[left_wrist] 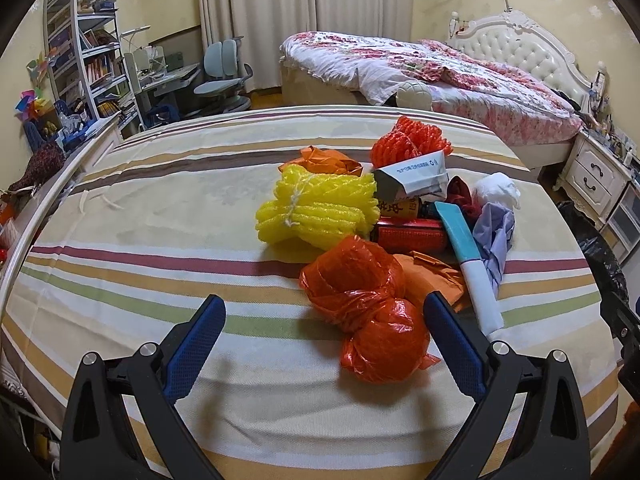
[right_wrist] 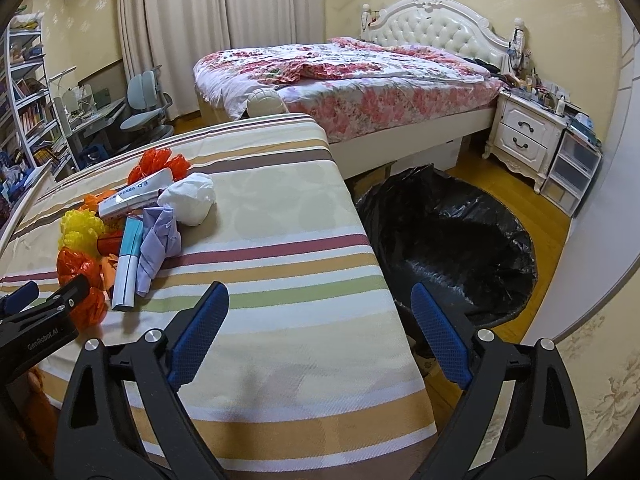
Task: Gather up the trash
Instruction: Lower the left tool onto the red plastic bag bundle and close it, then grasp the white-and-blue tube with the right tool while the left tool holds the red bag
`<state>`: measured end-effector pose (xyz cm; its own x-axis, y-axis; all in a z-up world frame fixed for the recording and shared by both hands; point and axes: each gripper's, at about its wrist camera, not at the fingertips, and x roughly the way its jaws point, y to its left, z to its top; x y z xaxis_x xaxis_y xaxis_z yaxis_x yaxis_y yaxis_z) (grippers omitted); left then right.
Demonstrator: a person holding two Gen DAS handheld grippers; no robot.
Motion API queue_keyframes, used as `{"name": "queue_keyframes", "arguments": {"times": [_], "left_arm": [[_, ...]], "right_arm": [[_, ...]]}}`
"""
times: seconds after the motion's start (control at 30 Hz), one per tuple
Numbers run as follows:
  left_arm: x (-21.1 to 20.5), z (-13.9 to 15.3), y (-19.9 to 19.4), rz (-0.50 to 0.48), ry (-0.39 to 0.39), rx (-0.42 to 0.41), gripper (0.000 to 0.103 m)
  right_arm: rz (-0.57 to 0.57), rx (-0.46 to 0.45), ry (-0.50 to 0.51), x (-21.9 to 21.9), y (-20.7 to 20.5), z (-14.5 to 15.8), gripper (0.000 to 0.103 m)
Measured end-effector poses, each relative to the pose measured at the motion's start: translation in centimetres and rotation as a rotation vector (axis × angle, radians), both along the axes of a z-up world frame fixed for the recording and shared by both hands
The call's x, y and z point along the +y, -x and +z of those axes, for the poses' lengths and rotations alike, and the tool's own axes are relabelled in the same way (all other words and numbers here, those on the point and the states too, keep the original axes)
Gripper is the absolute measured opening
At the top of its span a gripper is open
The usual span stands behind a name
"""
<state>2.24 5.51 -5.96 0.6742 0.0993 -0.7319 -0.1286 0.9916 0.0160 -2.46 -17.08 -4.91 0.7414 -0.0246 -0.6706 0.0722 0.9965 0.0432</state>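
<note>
A pile of trash lies on the striped table (left_wrist: 160,216): a knotted red plastic bag (left_wrist: 368,304), yellow foam netting (left_wrist: 320,212), red netting (left_wrist: 408,140), a teal-and-white box (left_wrist: 468,260), a purple cloth (left_wrist: 494,236) and a white paper wad (left_wrist: 498,190). My left gripper (left_wrist: 324,308) is open, its fingers on either side of the near end of the red bag. My right gripper (right_wrist: 320,292) is open and empty over the table's right edge, beside the black-lined trash bin (right_wrist: 452,236). The pile also shows in the right wrist view (right_wrist: 132,236).
A bed with a floral quilt (right_wrist: 344,72) stands behind the table. A white nightstand (right_wrist: 524,136) and plastic drawers (right_wrist: 572,172) are at the right. A bookshelf (left_wrist: 84,48), desk and blue chair (left_wrist: 224,72) are at the back left.
</note>
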Motion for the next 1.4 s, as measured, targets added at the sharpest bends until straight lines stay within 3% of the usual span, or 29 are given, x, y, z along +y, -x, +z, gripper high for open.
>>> {"name": "queue_keyframes", "arguments": {"times": [0.17, 0.2, 0.23, 0.43, 0.83, 1.4], "left_arm": [[0.3, 0.4, 0.4, -0.018, -0.002, -0.012, 0.094], [0.2, 0.5, 0.4, -0.027, -0.003, -0.014, 0.089], [0.1, 0.5, 0.4, -0.046, 0.002, -0.014, 0.076], [-0.1, -0.1, 0.5, -0.136, 0.095, 0.025, 0.048], [1.2, 1.4, 2.4, -0.144, 0.072, -0.021, 0.046], [8.2, 2.2, 2.4, 0.032, 0.006, -0.063, 0.046]], "right_arm": [[0.017, 0.008, 0.000, 0.7, -0.3, -0.2, 0.090], [0.021, 0.009, 0.001, 0.8, -0.4, -0.3, 0.090], [0.025, 0.009, 0.002, 1.1, -0.3, -0.2, 0.090], [0.044, 0.005, 0.012, 1.5, -0.3, -0.2, 0.090], [0.099, 0.021, 0.000, 3.1, -1.0, -0.2, 0.077], [0.277, 0.039, -0.038, 9.4, -2.1, 0.2, 0.040]]}}
